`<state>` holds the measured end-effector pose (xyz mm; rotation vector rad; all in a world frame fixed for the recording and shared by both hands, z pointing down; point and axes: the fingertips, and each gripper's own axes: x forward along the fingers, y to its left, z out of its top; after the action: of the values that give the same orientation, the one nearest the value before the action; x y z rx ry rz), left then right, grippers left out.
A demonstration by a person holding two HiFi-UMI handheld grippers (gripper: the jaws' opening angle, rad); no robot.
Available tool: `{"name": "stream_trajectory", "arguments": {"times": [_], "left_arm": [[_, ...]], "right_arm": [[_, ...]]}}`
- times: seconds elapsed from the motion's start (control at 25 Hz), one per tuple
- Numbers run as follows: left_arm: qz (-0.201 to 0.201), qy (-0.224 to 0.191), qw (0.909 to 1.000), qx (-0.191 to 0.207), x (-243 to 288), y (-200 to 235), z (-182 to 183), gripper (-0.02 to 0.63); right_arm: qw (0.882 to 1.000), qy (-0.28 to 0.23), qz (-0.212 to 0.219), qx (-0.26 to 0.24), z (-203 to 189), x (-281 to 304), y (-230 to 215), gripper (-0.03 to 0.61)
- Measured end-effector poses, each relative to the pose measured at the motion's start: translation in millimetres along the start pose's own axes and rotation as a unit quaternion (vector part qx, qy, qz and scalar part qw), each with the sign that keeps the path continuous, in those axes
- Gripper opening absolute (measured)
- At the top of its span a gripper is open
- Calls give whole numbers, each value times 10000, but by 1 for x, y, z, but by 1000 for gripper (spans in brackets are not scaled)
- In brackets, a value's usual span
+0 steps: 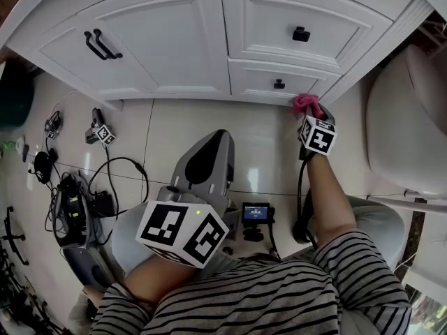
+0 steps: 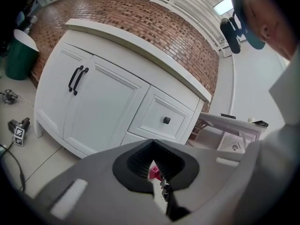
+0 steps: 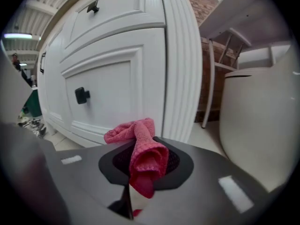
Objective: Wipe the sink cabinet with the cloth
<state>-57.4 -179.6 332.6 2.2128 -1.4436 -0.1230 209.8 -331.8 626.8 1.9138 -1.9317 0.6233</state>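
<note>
Clamping the pink cloth (image 3: 143,153), the right gripper's (image 1: 312,115) fingers hold it at the sink cabinet's (image 1: 174,40) lower corner; the left gripper's (image 1: 213,144) fingers sit together, empty.

Cloth (image 3: 143,153) in my right gripper (image 3: 140,165): pink terry, fuzzy, matt. Both gripper shells are grey plastic, smooth, matt. My left gripper (image 2: 157,172) fingers (image 2: 140,161) are lined with black ribbed pads, rubbery look. Sink cabinet (image 1: 160,40) at 12 o'clock: white paint, smooth, satin sheen. Its pulls (image 1: 102,45) are black, matt, metal-looking. Floor tiles (image 1: 181,131) pale, glossy, reflective. Brick wall (image 2: 140,27) rough, matt. My shirt (image 1: 279,299): striped knit fabric.
</note>
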Motion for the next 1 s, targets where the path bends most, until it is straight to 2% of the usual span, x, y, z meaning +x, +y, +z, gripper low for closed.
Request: {"name": "stream_trajectory", "arguments": {"times": [0.08,0.2,0.32,0.44,0.56,0.64,0.72,0.84,1.0], "left_arm": [[20,-56,9998,167,1,-4,1,0],[54,-160,9991,390,6,-3,6,0],[127,-169,9981,582,4,-1,2,0],[185,-220,9959,861,4,-6,-1,0],[202,-334,9923,1176,-1,-15,3,0],[243,-382,9903,1312,-9,-19,2,0],[333,-408,9885,1416,-16,-20,0,0],[461,-529,9830,1698,-21,-26,5,0],[461,-563,9788,1912,-29,-38,-2,0]], "right_arm": [[9990,96,-298,304,1,-11,-20,72],[9993,-75,-253,272,40,-44,-24,72],[9987,-483,76,144,93,-93,-11,74],[9943,-886,584,34,146,-160,8,77],[9790,-1528,1326,239,185,-245,32,78],[9642,-1943,1775,318,188,-294,47,78],[9569,-2154,1927,290,173,-320,53,80],[9634,-2071,1674,305,148,-320,54,78],[9632,-2241,1477,-108,139,-327,65,77]]}}
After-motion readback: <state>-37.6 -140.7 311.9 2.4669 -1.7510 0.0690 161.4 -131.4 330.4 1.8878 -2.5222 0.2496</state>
